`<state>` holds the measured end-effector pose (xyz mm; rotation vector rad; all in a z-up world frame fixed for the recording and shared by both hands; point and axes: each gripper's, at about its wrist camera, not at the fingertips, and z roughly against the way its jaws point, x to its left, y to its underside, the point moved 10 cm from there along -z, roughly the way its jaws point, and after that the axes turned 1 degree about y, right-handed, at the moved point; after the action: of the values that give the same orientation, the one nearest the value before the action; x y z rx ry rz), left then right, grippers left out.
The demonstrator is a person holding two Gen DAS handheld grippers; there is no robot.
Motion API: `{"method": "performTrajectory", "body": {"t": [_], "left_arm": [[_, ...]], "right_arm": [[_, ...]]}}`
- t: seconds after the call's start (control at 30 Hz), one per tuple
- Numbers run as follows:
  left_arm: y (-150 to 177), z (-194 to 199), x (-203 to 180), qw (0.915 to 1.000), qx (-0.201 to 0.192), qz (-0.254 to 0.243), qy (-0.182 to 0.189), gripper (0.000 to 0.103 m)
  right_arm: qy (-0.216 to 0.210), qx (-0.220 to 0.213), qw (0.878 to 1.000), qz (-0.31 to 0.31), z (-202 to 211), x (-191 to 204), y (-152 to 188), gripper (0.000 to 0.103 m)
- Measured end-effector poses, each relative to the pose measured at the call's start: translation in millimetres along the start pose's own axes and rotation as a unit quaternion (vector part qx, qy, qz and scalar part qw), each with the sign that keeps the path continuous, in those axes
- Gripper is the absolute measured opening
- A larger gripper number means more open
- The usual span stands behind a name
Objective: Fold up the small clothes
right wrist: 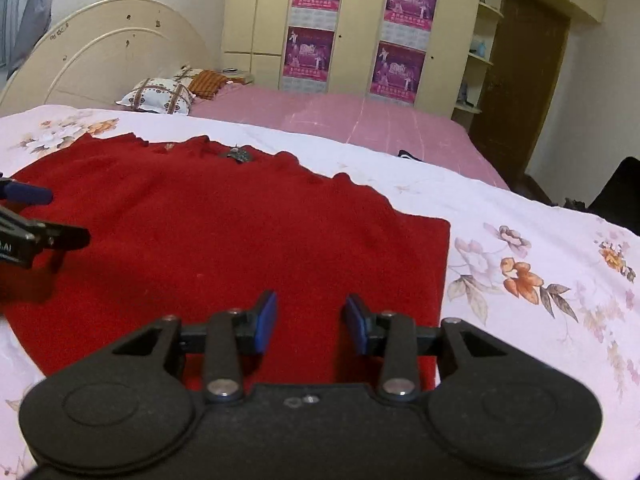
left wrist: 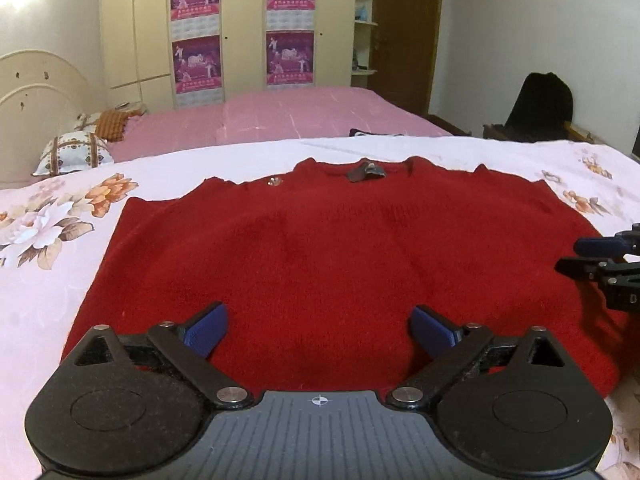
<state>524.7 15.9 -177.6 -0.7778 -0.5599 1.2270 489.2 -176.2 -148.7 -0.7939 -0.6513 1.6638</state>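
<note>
One red knitted sweater (left wrist: 332, 256) lies spread flat on the white floral bedsheet (left wrist: 52, 216) of the near bed, neckline pointing away from both cameras, with one small dark label (left wrist: 365, 172) at the collar.

The left wrist view looks square across the sweater's near hem: the left gripper (left wrist: 320, 330) sits low over that hem, its two blue-padded fingers spread wide apart with only red knit showing between them. At the right edge of this view the right gripper (left wrist: 600, 256) enters sideways beside the sweater's right edge, cut off by the frame. This view alone shows the dark bag (left wrist: 540, 104) beyond the sweater's far right side.

The right wrist view shows the sweater's square right-hand corner (right wrist: 436, 232) and the sheet past it, which the left view cuts short. Here the right gripper (right wrist: 310, 322) hovers above the hem near that corner, fingers parted, holding nothing. The left gripper (right wrist: 44, 216) pokes in over the sweater's left part, mostly out of frame.

Behind the sweater lie a pink bedspread (right wrist: 340, 120) and two patterned pillows (right wrist: 160, 96). Four purple posters (left wrist: 196, 64) hang on the cream wardrobe; their print is unreadable.
</note>
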Motion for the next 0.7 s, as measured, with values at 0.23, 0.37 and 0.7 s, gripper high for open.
{"method": "performTrajectory", "body": {"t": [0.23, 0.37, 0.7], "left_arm": [[7.1, 58.8, 23.6, 0.9992, -0.035, 0.014, -0.013, 0.097], [49.7, 65.7, 58.9, 0.9971, 0.011, 0.069, -0.030, 0.097], [56.1, 61.9, 61.9, 0.9974, 0.019, 0.062, -0.030, 0.098]], "right_arm": [[0.002, -0.031, 0.999, -0.011, 38.2, -9.7, 0.5, 0.038], [0.003, -0.018, 0.999, -0.028, 56.4, -22.1, 31.2, 0.036], [0.043, 0.020, 0.999, -0.001, 43.0, -15.7, 49.5, 0.039]]}}
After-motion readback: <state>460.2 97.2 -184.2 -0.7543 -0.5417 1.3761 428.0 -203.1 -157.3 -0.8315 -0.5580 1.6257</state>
